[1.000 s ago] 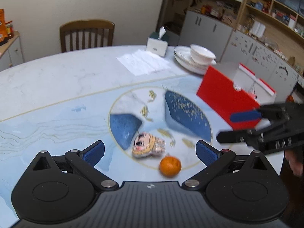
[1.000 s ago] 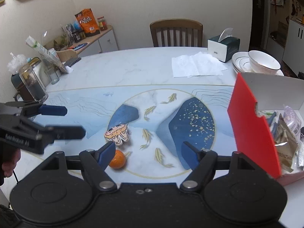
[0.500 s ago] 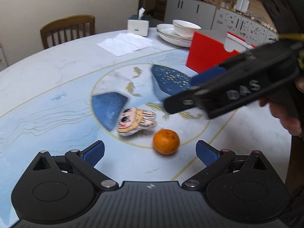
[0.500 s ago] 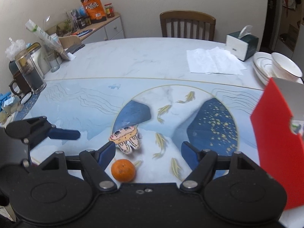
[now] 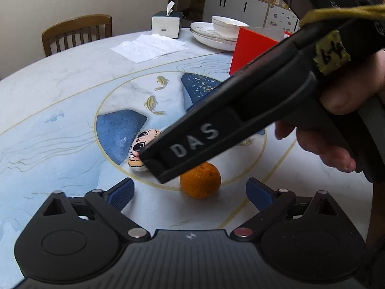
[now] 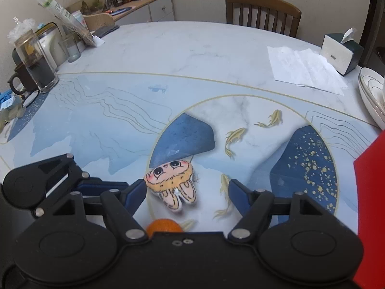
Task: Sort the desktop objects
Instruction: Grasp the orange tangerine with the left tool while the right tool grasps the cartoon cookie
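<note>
Sorting looks barely begun: the orange (image 5: pixel 200 180) and the small plush toy (image 6: pixel 172 185) both lie loose on the table (image 6: pixel 192 55), near the red box (image 5: pixel 252 48). The left gripper (image 5: pixel 190 193) closes slightly around the orange without touching; the right gripper (image 6: pixel 187 193) straddles the toy, wide, holding nothing

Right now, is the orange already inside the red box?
No. The orange sits on the table, beside the plush toy, apart from the red box.
</note>
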A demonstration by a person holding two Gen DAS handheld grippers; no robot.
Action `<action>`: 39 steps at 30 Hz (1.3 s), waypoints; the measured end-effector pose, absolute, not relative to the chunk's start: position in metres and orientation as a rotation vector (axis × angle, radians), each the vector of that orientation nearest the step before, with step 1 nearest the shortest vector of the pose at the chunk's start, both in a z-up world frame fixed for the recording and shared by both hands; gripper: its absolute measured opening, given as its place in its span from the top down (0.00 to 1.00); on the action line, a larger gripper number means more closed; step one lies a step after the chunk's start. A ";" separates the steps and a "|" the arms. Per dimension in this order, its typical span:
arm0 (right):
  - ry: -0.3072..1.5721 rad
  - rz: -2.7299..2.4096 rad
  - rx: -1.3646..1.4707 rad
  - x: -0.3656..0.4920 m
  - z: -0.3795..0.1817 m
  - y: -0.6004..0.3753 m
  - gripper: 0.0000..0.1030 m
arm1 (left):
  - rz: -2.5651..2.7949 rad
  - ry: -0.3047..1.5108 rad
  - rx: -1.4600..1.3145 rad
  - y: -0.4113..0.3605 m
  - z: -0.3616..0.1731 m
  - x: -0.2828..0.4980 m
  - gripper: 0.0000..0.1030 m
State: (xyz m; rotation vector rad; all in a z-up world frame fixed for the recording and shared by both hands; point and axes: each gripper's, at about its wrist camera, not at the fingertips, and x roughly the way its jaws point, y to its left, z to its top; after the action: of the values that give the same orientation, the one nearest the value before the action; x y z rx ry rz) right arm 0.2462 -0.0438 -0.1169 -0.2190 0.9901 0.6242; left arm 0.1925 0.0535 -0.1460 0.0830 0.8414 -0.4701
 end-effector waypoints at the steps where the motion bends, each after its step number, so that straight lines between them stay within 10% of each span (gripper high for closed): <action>1: 0.991 0.627 -0.223 0.247 -0.118 -0.041 0.29 | -0.467 0.844 0.079 0.053 -0.147 0.193 0.07; 28: 1.027 0.646 -0.256 0.254 -0.127 -0.031 0.58 | -0.511 0.848 0.081 0.049 -0.147 0.201 0.63; 39: 1.016 0.580 -0.236 0.252 -0.121 -0.060 0.63 | -0.480 0.871 0.044 0.055 -0.146 0.198 0.66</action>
State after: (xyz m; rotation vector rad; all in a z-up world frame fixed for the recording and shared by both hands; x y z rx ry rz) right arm 0.2524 -0.0596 -0.1206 -0.2363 1.0162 0.5802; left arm 0.1984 0.0552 -0.1459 0.0443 0.8713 -0.4805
